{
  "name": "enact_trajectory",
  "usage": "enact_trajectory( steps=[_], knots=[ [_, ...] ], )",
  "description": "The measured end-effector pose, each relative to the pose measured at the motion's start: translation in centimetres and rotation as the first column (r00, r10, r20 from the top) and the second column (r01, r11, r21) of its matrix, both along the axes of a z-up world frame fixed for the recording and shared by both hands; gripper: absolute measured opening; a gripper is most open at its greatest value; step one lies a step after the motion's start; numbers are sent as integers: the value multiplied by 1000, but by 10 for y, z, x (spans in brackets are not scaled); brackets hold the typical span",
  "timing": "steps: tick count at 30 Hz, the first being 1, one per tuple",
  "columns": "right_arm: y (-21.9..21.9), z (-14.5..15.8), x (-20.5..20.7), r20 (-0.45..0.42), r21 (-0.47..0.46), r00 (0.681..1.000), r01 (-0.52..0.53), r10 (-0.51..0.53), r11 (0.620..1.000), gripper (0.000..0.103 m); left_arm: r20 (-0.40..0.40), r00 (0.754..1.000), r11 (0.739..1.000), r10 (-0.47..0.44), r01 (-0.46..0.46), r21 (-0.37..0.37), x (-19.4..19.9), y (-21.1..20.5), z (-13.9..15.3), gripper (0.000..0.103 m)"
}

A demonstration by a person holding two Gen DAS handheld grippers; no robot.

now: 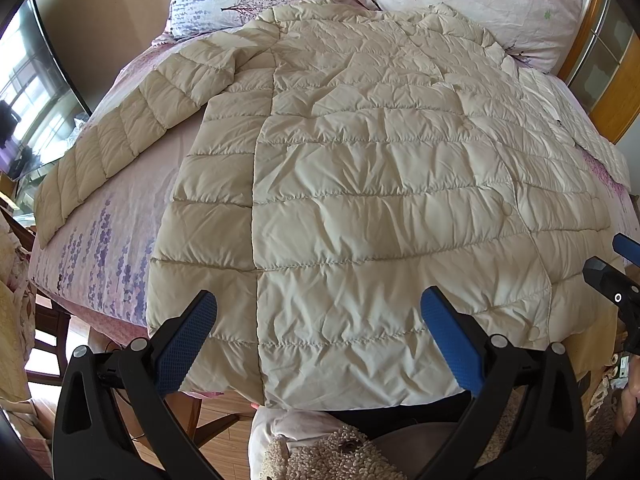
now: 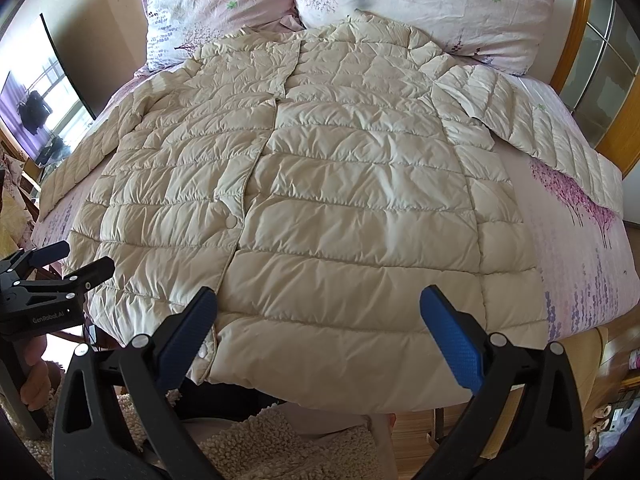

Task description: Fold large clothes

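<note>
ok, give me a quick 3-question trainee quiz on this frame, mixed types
1. True or false: the coat lies spread flat on the bed, sleeves out to the sides.
2. Multiple choice: the left tool and right tool are A) both open, holding nothing; B) both shut on the hem; C) one open, one shut.
3. Fill in: beyond the coat's collar lie two ___.

Key: 1 true; 2 A; 3 pillows.

left tool (image 1: 319, 340) spread wide, right tool (image 2: 319, 340) likewise
</note>
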State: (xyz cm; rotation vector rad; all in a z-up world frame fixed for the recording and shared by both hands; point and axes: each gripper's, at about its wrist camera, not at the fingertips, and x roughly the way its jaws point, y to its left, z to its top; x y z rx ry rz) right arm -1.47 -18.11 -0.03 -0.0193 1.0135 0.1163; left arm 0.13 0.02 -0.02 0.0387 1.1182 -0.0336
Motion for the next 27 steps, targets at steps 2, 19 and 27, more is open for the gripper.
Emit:
enact_trajectory(
  steps=[2,19,27],
  knots=[
    [0,0,0,1,4,1000,0,0,1000,101,-1,1000,1000,1,-1,0,0,0,0,102],
    [1,-2,0,-4,24,1000,6,-6,1000,101,-1,1000,1000,1,-1,0,-1,1,1,102],
    [-1,-3,0,-6,36,1000,5,-5,999,101,-1,1000,1000,0,0,1,-1,1,1,102]
  ],
)
